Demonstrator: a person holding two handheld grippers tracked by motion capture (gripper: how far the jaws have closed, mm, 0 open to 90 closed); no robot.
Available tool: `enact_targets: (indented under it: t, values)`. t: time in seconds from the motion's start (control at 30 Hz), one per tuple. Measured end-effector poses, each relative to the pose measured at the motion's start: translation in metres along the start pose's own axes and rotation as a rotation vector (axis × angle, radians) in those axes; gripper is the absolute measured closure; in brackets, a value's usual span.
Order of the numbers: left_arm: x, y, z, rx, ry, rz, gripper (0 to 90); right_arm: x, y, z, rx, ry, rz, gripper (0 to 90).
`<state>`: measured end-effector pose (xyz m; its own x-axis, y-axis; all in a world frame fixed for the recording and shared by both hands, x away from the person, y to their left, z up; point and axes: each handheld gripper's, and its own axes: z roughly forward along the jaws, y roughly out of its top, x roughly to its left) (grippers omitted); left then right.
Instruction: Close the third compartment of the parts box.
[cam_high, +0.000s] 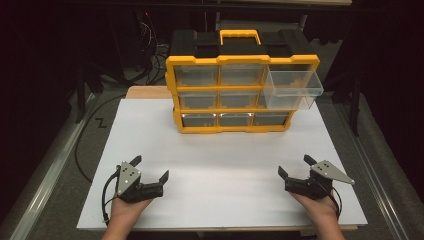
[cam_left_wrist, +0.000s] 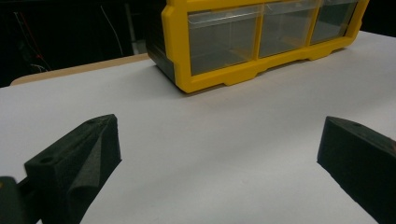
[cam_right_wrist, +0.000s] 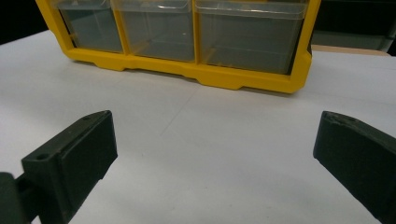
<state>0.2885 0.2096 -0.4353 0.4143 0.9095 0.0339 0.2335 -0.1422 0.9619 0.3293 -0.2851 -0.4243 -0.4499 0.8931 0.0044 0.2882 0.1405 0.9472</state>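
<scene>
Yellow plastic drawer cabinet (cam_high: 235, 95): clear top-right drawer (cam_high: 292, 89) protrudes, risking tip-out if knocked; left gripper (cam_high: 150, 167) and right gripper (cam_high: 295, 165), both spread empty, well short of it.

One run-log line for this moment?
left gripper: open, empty | right gripper: open, empty | organizer: top-right drawer pulled out

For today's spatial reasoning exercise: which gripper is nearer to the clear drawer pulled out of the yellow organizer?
Right. The right gripper sits at the table's near right, below the pulled-out drawer at the organizer's upper right. The left gripper sits near left, diagonally across.
</scene>
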Motion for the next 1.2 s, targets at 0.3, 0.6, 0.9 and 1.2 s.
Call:
enact_targets:
  t: [0.3,0.6,0.9,1.2]
  values:
    - [0.002,-0.003,0.008,0.037,-0.009,-0.009,0.4,-0.006,-0.003,0.004,0.01,-0.027,0.009,0.7]
    - [0.003,-0.003,0.007,0.038,-0.017,-0.009,0.3,-0.007,-0.006,0.005,0.025,-0.032,0.003,0.7]
    - [0.001,-0.005,0.009,0.041,-0.03,0.012,0.4,-0.01,-0.006,0.005,0.034,-0.046,0.013,1.4]
    - [0.001,-0.006,0.01,0.032,-0.027,0.002,0.3,-0.009,-0.005,0.005,0.051,-0.049,0.005,4.2]
